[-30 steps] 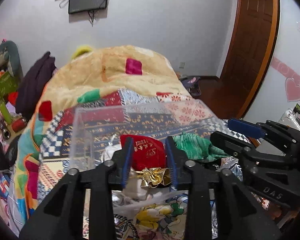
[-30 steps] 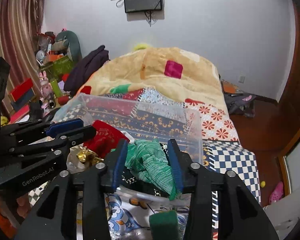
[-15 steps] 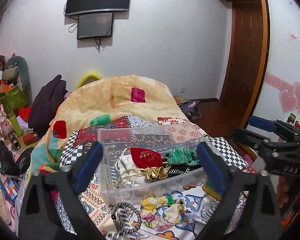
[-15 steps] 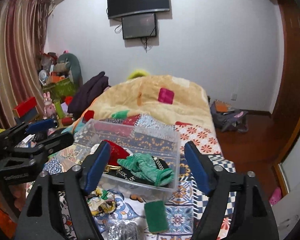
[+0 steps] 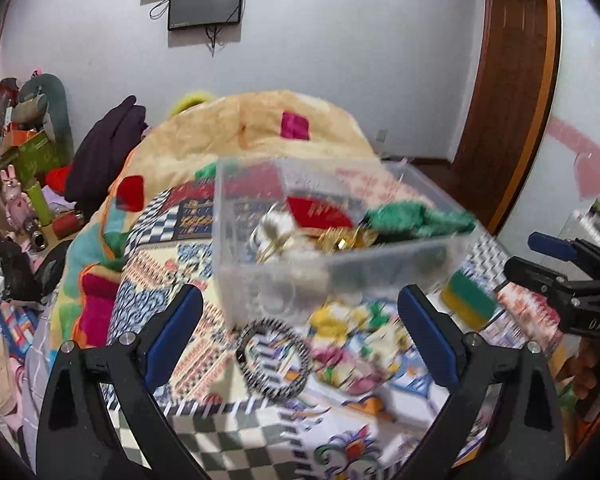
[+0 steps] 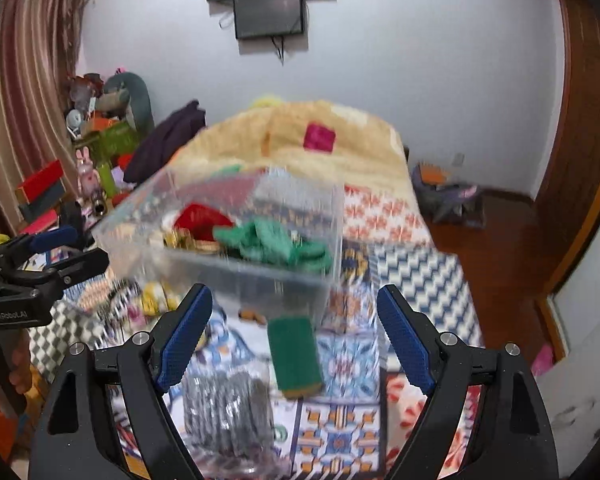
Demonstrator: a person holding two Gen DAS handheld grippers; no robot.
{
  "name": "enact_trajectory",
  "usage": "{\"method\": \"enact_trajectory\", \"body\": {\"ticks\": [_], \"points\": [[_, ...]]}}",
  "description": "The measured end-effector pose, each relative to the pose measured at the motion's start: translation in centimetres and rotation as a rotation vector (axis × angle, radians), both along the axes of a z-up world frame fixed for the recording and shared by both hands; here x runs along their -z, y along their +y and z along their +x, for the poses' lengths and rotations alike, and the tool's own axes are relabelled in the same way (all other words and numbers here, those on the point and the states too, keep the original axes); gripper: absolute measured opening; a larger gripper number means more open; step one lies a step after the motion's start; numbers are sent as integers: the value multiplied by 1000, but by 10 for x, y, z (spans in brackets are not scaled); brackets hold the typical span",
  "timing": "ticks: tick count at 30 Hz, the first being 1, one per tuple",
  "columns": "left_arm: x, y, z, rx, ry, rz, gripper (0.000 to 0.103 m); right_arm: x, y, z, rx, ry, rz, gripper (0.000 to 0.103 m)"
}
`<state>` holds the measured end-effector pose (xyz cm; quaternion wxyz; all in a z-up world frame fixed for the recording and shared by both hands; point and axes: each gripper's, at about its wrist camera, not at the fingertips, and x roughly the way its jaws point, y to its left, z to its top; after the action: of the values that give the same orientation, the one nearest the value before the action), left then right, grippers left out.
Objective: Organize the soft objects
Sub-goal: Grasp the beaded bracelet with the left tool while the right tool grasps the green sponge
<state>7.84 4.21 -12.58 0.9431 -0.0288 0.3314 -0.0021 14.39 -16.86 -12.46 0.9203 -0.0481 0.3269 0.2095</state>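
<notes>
A clear plastic box (image 5: 380,256) stands on the patterned bedspread (image 5: 260,420); it also shows in the right wrist view (image 6: 300,280). Inside lie a red pouch (image 5: 320,212), a green cloth (image 5: 416,218) and a gold bow (image 5: 340,240). In front of it lie a black-and-white scrunchie (image 5: 274,360), a yellow floral cloth (image 5: 352,344), a green sponge (image 6: 294,354) and a grey bundle in clear wrap (image 6: 226,404). My left gripper (image 5: 300,340) is open and empty above the scrunchie. My right gripper (image 6: 292,340) is open and empty above the sponge.
A beige quilt (image 5: 260,128) is heaped behind the box. Toys and boxes (image 5: 20,184) crowd the left side. A wooden door (image 5: 508,80) and bare floor (image 6: 496,248) lie to the right. A screen (image 6: 270,12) hangs on the far wall.
Both grippers opened wide and pulled back from the box, leaving the red pouch and green cloth inside. Both views have since dipped toward the loose items in front.
</notes>
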Motion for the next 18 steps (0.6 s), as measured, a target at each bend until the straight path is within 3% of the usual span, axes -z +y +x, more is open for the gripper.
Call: {"method": "enact_trajectory", "body": {"ticks": [3, 5, 10, 15, 18], "points": [[10, 3, -3, -13, 16, 18, 93, 15, -2, 5, 5, 32, 14, 83], [18, 7, -3, -25, 40, 28, 81, 23, -4, 6, 5, 49, 13, 82], [41, 21, 3, -38, 117, -15, 62, 37, -6, 11, 3, 98, 4, 80], [57, 31, 3, -55, 171, -50, 50, 46, -3, 12, -9, 137, 3, 66], [57, 29, 0, -60, 167, -17, 44, 51, -1, 12, -20, 158, 2, 56]]}}
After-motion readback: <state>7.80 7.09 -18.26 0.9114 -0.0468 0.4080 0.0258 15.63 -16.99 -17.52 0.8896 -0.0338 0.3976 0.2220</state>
